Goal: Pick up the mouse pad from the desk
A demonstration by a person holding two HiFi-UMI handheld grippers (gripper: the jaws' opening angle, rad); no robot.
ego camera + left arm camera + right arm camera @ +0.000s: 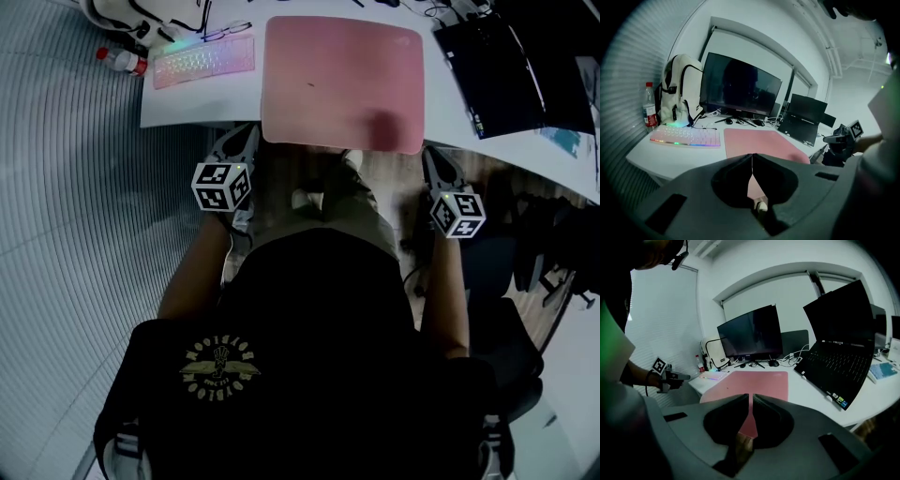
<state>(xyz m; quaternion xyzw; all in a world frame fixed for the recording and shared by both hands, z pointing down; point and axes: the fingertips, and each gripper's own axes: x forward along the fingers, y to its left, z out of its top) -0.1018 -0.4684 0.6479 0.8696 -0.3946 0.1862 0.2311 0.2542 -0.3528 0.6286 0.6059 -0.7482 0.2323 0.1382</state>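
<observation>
My left tongs [244, 133] are shut, empty; right tongs [434, 156] barely cracked, empty. Mouse pad [342, 80] looks light, thin, floppy; I'd pinch its near edge overhanging the desk [187, 105].

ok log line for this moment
stage: pre-grasp | mouse pad: on desk, untouched | left gripper: shut, empty | right gripper: barely apart, empty

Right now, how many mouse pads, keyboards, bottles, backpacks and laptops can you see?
mouse pad: 1
keyboard: 1
bottle: 1
backpack: 1
laptop: 1
Total: 5
</observation>
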